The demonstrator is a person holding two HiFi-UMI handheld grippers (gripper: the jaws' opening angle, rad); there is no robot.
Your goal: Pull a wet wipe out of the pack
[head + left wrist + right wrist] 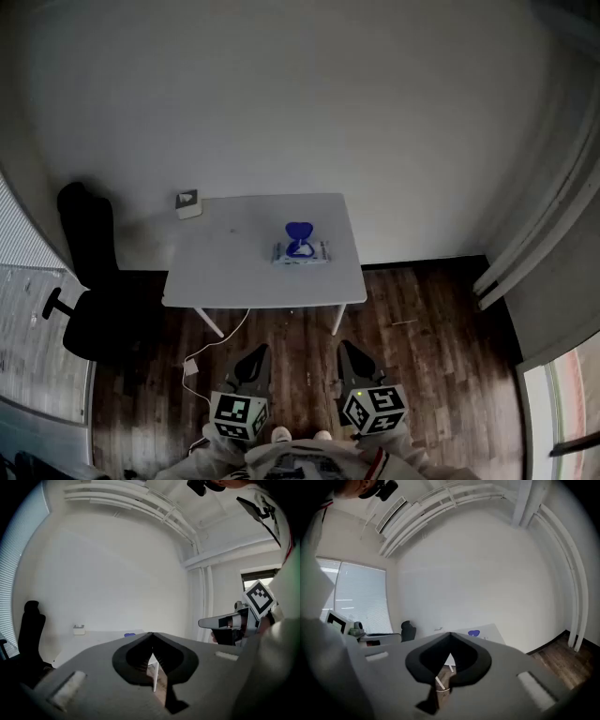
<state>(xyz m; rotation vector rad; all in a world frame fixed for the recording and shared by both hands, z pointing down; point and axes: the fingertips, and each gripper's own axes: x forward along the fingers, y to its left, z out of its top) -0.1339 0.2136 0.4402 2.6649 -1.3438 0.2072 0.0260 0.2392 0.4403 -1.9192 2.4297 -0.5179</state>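
Observation:
The wet wipe pack [301, 251] lies on the white table [225, 267], toward its right side, with its blue lid [298, 231] flipped up. In the right gripper view the blue lid [474, 633] shows far off on the tabletop; in the left gripper view only a blue sliver of the lid [130, 634] is seen. My left gripper [256, 355] and my right gripper [349, 352] hang side by side over the wooden floor, well short of the table's near edge. Both have their jaws closed tip to tip with nothing between them.
A small white box [188, 202] sits at the table's far left corner. A black office chair [89, 281] stands left of the table. A white cable [211, 344] trails on the floor under the table. A wall runs behind; a door frame [534, 244] is at right.

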